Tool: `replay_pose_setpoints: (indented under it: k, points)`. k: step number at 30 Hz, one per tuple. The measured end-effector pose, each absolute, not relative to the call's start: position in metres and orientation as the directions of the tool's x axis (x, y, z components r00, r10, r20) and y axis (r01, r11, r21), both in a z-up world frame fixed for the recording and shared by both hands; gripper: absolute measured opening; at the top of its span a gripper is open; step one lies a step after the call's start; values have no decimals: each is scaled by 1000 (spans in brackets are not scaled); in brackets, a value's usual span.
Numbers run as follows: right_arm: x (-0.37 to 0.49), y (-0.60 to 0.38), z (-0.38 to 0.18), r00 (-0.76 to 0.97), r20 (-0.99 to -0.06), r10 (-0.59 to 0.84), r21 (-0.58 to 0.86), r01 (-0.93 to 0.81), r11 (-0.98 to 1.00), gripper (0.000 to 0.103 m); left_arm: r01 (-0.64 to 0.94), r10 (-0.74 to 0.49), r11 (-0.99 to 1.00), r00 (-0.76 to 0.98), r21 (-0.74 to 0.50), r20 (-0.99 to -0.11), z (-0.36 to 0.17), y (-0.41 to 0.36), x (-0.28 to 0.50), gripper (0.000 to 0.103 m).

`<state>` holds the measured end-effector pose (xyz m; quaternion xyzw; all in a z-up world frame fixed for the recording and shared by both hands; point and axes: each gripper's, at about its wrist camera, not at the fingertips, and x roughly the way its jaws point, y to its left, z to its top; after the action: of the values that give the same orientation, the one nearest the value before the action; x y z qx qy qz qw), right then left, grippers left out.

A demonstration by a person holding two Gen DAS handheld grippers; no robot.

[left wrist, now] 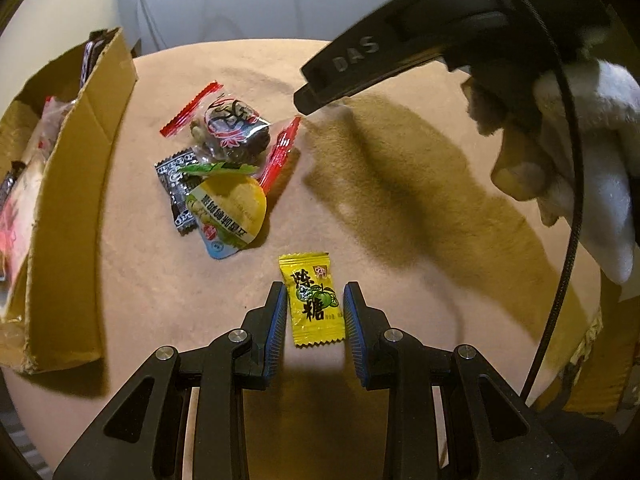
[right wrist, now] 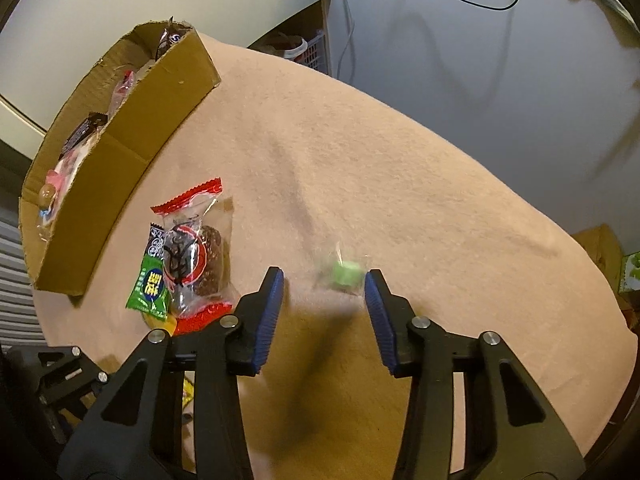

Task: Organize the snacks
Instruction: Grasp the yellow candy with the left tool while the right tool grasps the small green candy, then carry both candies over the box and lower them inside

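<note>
Left wrist view shows my left gripper (left wrist: 315, 300) spread wide around the yellow candy packet (left wrist: 313, 300) lying on the tan cloth (left wrist: 400, 240), while my right gripper (right wrist: 325, 286) gapes over a blurred green-wrapped candy (right wrist: 343, 274).

Black angular left gripper (left wrist: 315, 308), blue ribbed pads (left wrist: 277, 320), silver screws, matching right gripper (right wrist: 325, 300)

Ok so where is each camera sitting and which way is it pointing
Left wrist: on the left gripper, looking down at a yellow candy between its open fingers; the right gripper and gloved hand cross above.
Right wrist: on the right gripper, facing a blurred green candy on the cloth.
Shared: the box, snack pile, cloth.
</note>
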<state>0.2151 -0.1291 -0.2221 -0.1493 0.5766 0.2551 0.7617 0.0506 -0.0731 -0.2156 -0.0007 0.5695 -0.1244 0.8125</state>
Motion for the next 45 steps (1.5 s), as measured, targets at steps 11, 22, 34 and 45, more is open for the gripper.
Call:
replay_pose_setpoints:
  k: [11, 22, 34, 45]
  points:
    - [213, -126, -225, 184, -954, 239, 96, -565, 820, 18, 228, -222, 962, 344, -148, -912, -214, -73, 35, 23]
    - [196, -149, -211, 202, -937, 287, 136, -546, 827, 17, 148, -302, 953, 367, -265, -880, -202, -36, 16, 22]
    - [186, -149, -182, 227, -914, 337, 161, -559, 814, 16, 86, -292, 955, 433, -284, -853, -172, 8, 27, 22]
    - [182, -105, -145, 234, -885, 402, 180, -625, 760, 17, -24, -203, 967, 518, -252, -831, -151, 59, 34, 22]
